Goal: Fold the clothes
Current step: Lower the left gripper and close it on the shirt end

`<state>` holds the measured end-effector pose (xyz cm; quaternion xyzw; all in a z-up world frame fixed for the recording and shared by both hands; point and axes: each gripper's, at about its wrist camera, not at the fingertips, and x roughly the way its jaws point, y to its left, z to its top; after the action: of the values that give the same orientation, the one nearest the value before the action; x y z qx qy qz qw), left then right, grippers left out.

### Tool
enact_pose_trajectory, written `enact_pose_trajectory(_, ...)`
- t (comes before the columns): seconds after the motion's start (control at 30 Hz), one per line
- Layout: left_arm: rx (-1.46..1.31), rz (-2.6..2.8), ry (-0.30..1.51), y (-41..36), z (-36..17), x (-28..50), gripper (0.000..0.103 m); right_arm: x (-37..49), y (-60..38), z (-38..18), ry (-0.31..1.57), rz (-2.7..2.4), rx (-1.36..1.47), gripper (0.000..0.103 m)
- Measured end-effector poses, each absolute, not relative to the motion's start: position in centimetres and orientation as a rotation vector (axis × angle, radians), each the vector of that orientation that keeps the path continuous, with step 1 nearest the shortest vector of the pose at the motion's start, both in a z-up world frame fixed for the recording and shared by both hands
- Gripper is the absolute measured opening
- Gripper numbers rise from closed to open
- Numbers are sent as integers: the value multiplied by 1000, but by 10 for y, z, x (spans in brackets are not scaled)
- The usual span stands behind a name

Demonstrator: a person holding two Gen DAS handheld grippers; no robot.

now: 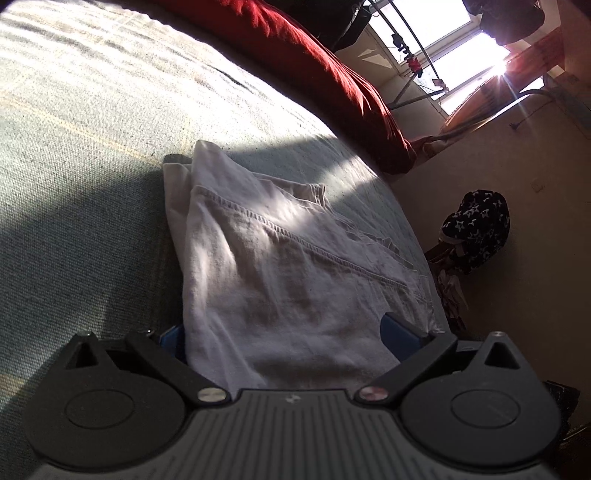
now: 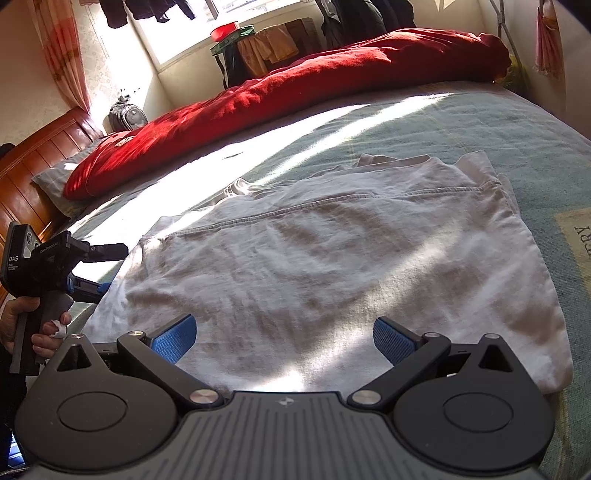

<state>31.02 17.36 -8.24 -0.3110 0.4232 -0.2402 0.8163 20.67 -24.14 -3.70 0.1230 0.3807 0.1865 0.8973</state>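
A white garment (image 2: 314,258), folded over with a stitched hem across it, lies flat on the pale green bed cover (image 2: 480,122). My right gripper (image 2: 284,338) stands open at the garment's near edge, with its blue pads (image 2: 173,338) wide apart over the cloth. My left gripper (image 1: 284,332) is open too, and the white garment (image 1: 277,266) lies between its spread fingers. In the right wrist view the left gripper (image 2: 99,284) sits at the garment's left edge, held by a person's hand (image 2: 22,317).
A red duvet (image 2: 295,92) lies along the far side of the bed, with a pillow (image 2: 55,181) and wooden headboard (image 2: 33,158) at the left. Sunlit windows (image 2: 177,33) and hanging clothes are behind. A black star-patterned cloth (image 1: 476,229) sits beyond the bed's edge.
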Motion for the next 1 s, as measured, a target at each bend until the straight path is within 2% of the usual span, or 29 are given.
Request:
enact_pose_trajectory(0.2, -706, -560, 892, 182, -89, 301, 102, 204, -240, -36, 789, 398, 256, 103)
enact_pose_trajectory(0.6, -760, -643, 900, 185, -97, 357, 102, 205, -239, -36, 806, 366, 242, 103)
enact_pose_trajectory(1.0, -745, -702, 897, 181, -98, 356, 102, 212, -226, -37, 828, 379, 194, 103)
